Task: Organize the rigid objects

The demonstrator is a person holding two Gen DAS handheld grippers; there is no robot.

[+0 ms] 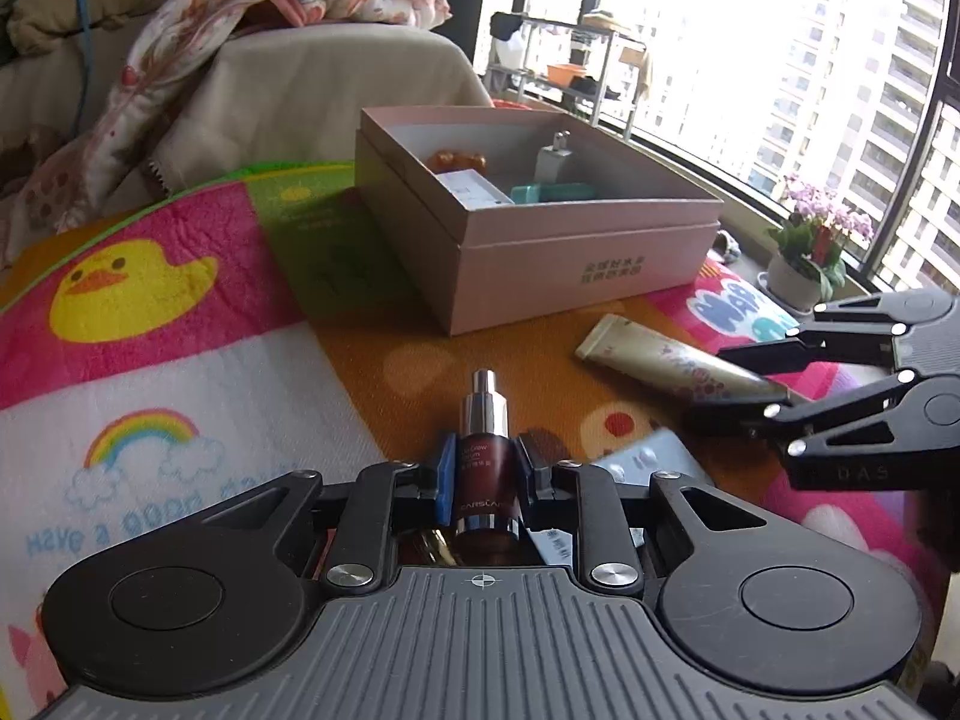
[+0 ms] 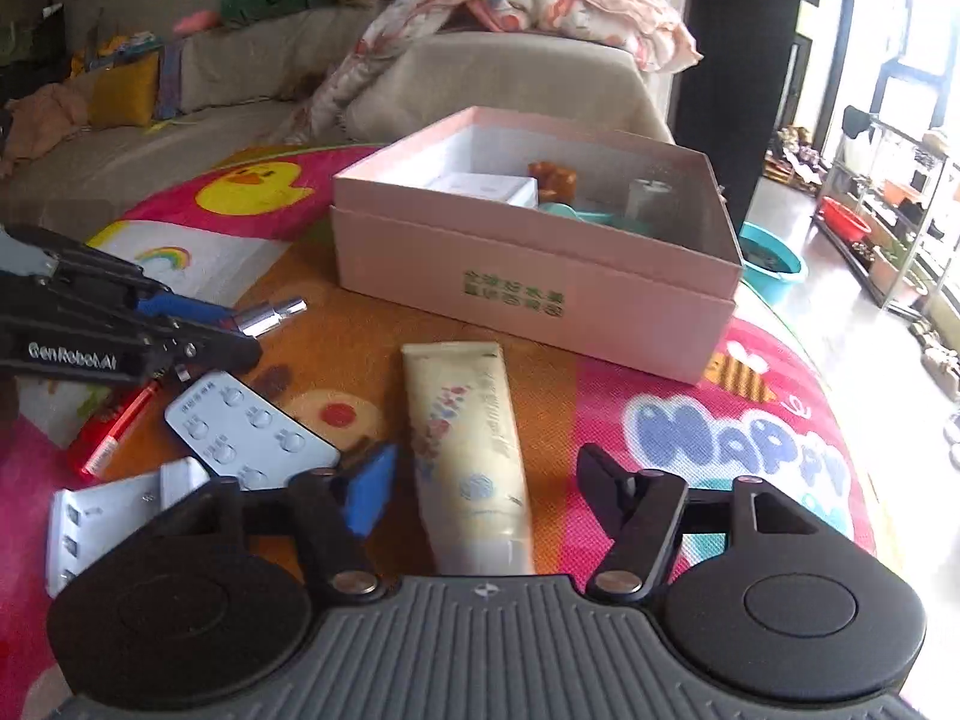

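Observation:
My left gripper (image 1: 485, 468) is shut on a dark red serum bottle (image 1: 483, 474) with a silver pump top, just above the mat. In the right wrist view the left gripper (image 2: 198, 324) shows at the left with the bottle's silver top (image 2: 270, 313) sticking out. My right gripper (image 2: 486, 480) is open, its fingers on either side of a cream tube (image 2: 468, 456) lying on the mat. In the left wrist view the right gripper (image 1: 744, 384) is over the tube (image 1: 666, 363). The open pink box (image 1: 591, 240) (image 2: 540, 276) holds several small items.
A white remote (image 2: 252, 429), a red lighter (image 2: 111, 429) and a white plug part (image 2: 114, 510) lie on the colourful mat (image 2: 750, 438). A sofa with a blanket (image 2: 510, 6) stands behind the box. A flower pot (image 1: 810, 246) sits by the window.

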